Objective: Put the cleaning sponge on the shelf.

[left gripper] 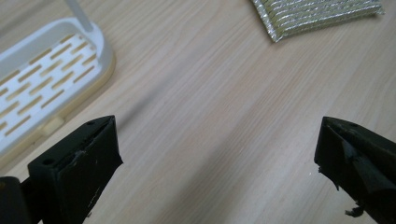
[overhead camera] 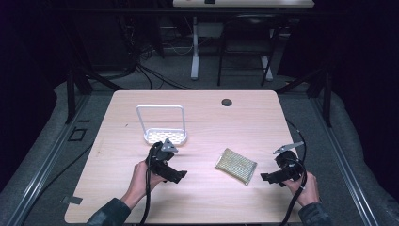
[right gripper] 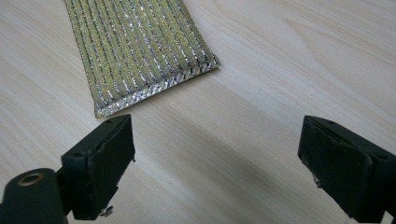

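- Right gripper (overhead camera: 266, 177) sits low over the table (overhead camera: 202, 197) with its jaws spread wide and nothing between them. In the right gripper view the scouring pad (right gripper: 135, 51) is just ahead of the jaws, its near corner close to one jaw tip.
- Left gripper (overhead camera: 179, 175) is the same deal: jaws wide apart, empty, pointing at bare wood.
- The pad (overhead camera: 236, 165) lies flat on the table between the two grippers, nearer the right one, turned at an angle to the table edge. It's a thin, yellowish, ribbed thing with shiny silver threads.
- The white slotted rack (overhead camera: 165, 136) with the tall hoop handle stands just beyond the left gripper, well apart from the pad. My guess is the pad ends up in there.
- What could go wrong, imo: the pad is thin and flat on the wood, so the jaws could skate over the top or just shove it along instead of getting under an edge.
- Coming in off-centre at that corner, I'd expect a weak pinch, with the pad flopping or slipping out on the lift.
- The hoop handle looks like a snag risk too. Coming in low from the side could bump the light rack and push it around.
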`<state>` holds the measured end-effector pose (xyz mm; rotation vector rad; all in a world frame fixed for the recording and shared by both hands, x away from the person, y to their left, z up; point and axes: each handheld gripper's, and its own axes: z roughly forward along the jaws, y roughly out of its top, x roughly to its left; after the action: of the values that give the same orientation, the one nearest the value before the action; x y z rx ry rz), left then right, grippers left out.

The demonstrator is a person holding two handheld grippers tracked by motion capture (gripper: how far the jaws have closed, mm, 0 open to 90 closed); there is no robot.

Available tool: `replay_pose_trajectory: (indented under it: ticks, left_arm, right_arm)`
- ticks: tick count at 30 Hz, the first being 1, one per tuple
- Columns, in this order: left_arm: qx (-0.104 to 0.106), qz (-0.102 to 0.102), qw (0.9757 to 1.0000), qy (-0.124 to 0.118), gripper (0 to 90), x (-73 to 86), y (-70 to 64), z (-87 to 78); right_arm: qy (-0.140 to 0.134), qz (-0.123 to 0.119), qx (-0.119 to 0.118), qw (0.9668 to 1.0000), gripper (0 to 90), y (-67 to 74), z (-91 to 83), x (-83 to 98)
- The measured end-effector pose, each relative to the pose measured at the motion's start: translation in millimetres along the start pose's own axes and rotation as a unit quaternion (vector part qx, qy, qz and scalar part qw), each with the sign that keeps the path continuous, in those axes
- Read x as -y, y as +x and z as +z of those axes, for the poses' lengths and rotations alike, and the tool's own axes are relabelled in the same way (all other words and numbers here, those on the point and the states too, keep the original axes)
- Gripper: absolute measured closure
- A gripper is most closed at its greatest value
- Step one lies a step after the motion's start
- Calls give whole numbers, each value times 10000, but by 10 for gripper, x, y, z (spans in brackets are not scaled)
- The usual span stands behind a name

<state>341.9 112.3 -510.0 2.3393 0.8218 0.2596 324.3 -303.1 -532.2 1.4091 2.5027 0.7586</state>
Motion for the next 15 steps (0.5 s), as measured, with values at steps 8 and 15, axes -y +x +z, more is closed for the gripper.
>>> replay_pose_trajectory:
  ticks: [8,15]
  left_arm:
    - [104,112,9999,-75,0,-161,-20,53]
    - [173,151,9997,-103,0,-269,-44,138]
  right_arm:
    - [-23,-11,37,10000,109,-10,-8,11]
    - [4,-36,15,10000,113,3,-1,11]
